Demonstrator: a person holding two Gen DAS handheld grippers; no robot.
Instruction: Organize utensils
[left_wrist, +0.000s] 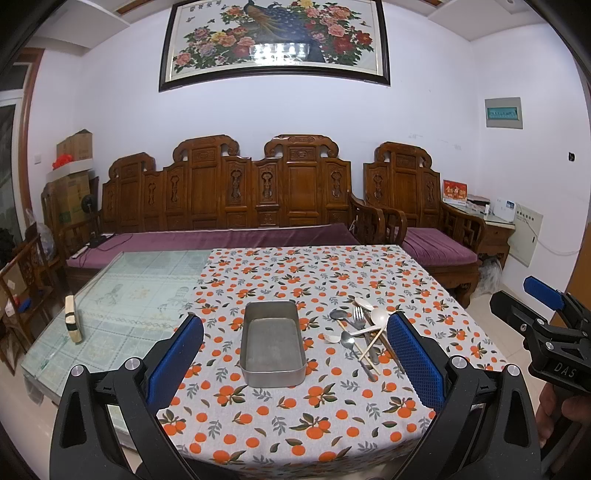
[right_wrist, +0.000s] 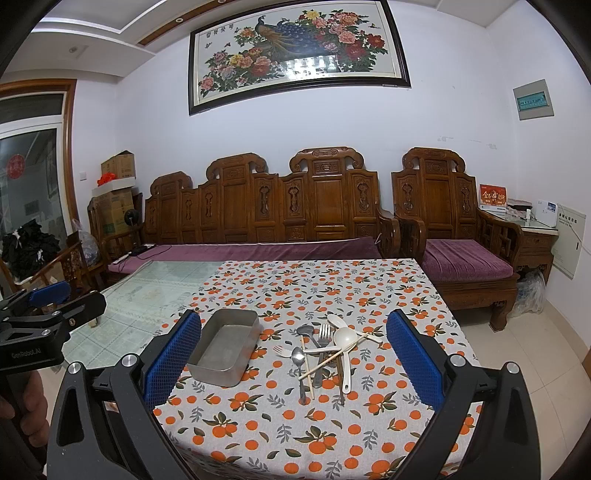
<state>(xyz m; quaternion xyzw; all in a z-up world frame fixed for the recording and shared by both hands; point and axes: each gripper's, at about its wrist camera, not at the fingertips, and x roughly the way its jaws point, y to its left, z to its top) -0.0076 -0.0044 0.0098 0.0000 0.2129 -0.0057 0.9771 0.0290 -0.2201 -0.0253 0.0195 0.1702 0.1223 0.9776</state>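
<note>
Both held wide open, gripping nothing — left gripper (left_wrist: 295, 354) above metal tray (left_wrist: 272, 343), right gripper (right_wrist: 293, 354) above piled utensils (right_wrist: 325, 350) — over worktop (right_wrist: 295, 435).

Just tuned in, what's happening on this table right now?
A person holds two handheld grippers over a table with an orange-print tablecloth. Both the left gripper and right gripper are open and empty, hovering short of the items. An empty metal tray sits beside a jumbled pile of utensils: forks, metal spoons, white plastic spoons and chopsticks, crossed over each other. Nothing is in the tray yet, so sorting hasn't started.
</note>
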